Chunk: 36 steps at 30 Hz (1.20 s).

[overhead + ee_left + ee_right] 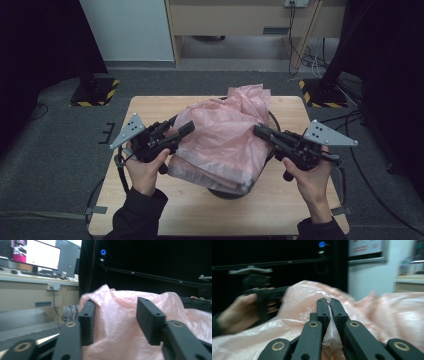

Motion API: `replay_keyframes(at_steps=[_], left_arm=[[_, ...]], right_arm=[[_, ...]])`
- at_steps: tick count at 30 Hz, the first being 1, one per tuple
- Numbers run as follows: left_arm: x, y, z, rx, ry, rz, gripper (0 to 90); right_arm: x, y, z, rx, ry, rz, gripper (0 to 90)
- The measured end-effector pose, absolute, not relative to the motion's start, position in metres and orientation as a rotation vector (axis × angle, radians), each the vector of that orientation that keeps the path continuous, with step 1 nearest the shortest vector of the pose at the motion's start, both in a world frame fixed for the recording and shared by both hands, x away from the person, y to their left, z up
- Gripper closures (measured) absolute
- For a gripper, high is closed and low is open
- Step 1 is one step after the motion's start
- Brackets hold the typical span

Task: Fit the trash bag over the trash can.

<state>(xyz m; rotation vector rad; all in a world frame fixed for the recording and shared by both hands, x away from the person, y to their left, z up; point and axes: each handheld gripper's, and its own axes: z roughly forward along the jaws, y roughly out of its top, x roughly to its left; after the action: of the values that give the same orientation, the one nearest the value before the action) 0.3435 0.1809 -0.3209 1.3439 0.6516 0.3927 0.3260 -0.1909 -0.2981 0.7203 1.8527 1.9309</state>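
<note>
**Jaws at the pink bag: right clamped on film, left spread wide**

Jaws of the right gripper (328, 305) stand pressed together with a fold of the pink plastic bag (225, 137) pinched between them; in the right gripper view the thin film runs up through the narrow slot between the two black fingers. In the high view this gripper (259, 131) meets the bag's right flank, held by the person's right hand (311, 176).

Jaws of the left gripper (115, 322) stand wide apart. In the left gripper view the bag's crinkled film (117, 315) lies in and behind the gap; whether it touches either finger cannot be told. In the high view the left gripper (184, 131) sits at the bag's left flank, held by the left hand (145, 167).

The bag lies at the middle of the wooden counter (165, 210), bulging upward with a bunched peak toward the far edge. It is draped over a dark round object (230, 194), of which a rim shows beneath the near side of the bag; its nature cannot be told. A dark cable (275, 120) curves along the bag's far right side.

Each gripper carries a grey three-cornered plate, and both of the person's sleeves are dark.
</note>
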Motion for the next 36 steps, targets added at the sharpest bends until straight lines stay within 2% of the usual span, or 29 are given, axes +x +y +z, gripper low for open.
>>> replay_keyframes(at_steps=[4, 8, 18, 20, 21, 22, 23, 26, 27, 30, 36], left_arm=[[0.345, 0.181, -0.321, 1.315, 0.667, 0.413, 41.1], [0.346, 0.183, -0.323, 1.307, 0.671, 0.431, 37.0], [0.349, 0.173, -0.327, 1.347, 0.667, 0.413, 35.8], [0.349, 0.168, -0.329, 1.386, 0.669, 0.416, 41.0], [0.35, 0.165, -0.33, 1.41, 0.664, 0.413, 50.0], [0.351, 0.162, -0.332, 1.425, 0.656, 0.406, 50.0], [0.351, 0.158, -0.334, 1.441, 0.651, 0.402, 64.5], [0.35, 0.155, -0.335, 1.452, 0.647, 0.398, 79.7], [0.35, 0.154, -0.334, 1.456, 0.643, 0.403, 85.0], [0.348, 0.152, -0.329, 1.467, 0.653, 0.423, 89.4], [0.351, 0.151, -0.325, 1.477, 0.701, 0.414, 89.8]], right_arm=[[0.337, -0.195, -0.3, 0.764, 1.811, 1.859, 87.4], [0.352, -0.201, -0.308, 0.85, 1.783, 1.809, 87.5], [0.371, -0.206, -0.32, 0.928, 1.843, 1.664, 87.7], [0.373, -0.207, -0.322, 0.932, 1.865, 1.629, 87.4], [0.374, -0.207, -0.325, 0.926, 1.877, 1.615, 86.8], [0.374, -0.207, -0.325, 0.926, 1.877, 1.615, 86.8], [0.374, -0.207, -0.327, 0.92, 1.888, 1.609, 84.7], [0.374, -0.209, -0.329, 0.92, 1.9, 1.605, 81.4], [0.373, -0.212, -0.33, 0.916, 1.9, 1.629, 76.8], [0.369, -0.22, -0.326, 0.901, 1.87, 1.682, 67.4], [0.345, -0.241, -0.308, 0.791, 1.79, 1.873, 54.1]])
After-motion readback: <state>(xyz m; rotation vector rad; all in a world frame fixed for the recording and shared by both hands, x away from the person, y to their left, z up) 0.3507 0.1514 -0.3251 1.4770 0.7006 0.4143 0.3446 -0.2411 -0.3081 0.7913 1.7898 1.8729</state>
